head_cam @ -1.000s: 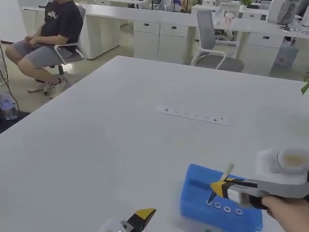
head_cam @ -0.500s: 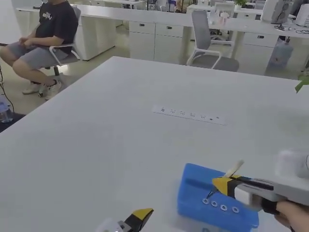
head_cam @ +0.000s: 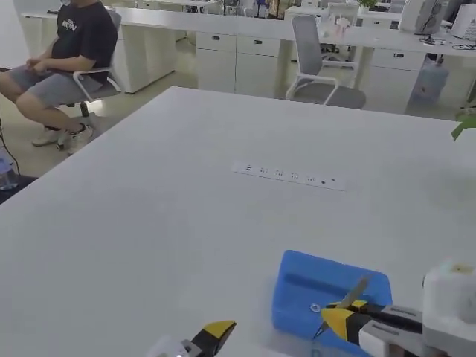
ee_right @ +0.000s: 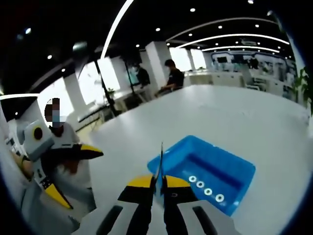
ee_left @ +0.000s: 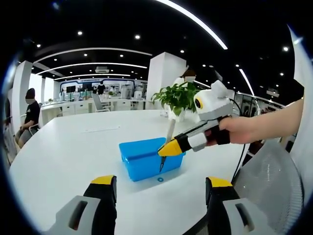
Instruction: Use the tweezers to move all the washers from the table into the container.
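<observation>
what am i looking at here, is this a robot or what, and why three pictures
No robot: a person holds a pair of tongs in each hand and wears a camera on the head. The head view looks down at a white table. The two round pictures come from cameras riding on the tongs themselves. The left tongs are wide open and hold nothing. The right tongs are shut on thin tweezers. On the table sits a blue container with four washers in a row inside. What looks like one more washer lies on the table just in front of it. A power strip lies farther back.
</observation>
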`<state>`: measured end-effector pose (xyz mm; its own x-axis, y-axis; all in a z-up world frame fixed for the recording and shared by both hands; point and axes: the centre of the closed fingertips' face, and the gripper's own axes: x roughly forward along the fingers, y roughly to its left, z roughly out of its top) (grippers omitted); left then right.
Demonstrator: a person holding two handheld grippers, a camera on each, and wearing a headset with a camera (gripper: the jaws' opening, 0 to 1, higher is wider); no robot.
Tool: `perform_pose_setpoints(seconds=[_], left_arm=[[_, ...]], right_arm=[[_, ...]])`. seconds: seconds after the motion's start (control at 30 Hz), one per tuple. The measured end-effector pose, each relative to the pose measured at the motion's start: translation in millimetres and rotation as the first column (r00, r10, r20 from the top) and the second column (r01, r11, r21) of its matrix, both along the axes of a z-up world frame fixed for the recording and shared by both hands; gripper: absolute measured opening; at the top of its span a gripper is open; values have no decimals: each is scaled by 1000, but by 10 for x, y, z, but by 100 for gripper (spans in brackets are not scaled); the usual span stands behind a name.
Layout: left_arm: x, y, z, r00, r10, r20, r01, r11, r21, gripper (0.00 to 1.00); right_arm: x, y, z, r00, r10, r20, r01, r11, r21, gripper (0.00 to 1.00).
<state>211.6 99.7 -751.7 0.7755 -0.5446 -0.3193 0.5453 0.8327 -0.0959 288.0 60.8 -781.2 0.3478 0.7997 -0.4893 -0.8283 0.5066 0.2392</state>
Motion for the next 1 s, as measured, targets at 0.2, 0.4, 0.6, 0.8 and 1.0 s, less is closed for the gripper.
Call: perform_pose_setpoints(seconds=[0.2,0.4,0.6,0.8,1.0], left_arm=[[-3,6,-4,1000,1,-1,-1,1000,2,75],[-2,11,-12,1000,1,-2,-1,1000,3,75],[-2,5,-8,1000,0,-3,0,1000,4,75],[-3,8,-18,1000,-3,-3,3,1000,4,75],[-3,16,-26,1000,-3,-4,3,1000,5,75]], right_arm=[[-12,-1,-213,999,47,25,-45,996,-76,5],[3,-5,-255,993,95,67,-87,989,-121,4],[1,3,-306,986,135,103,-117,979,-165,5],[-2,19,-319,989,132,64,-121,981,-151,5],[-67,25,-327,989,138,49,-130,981,-143,3]])
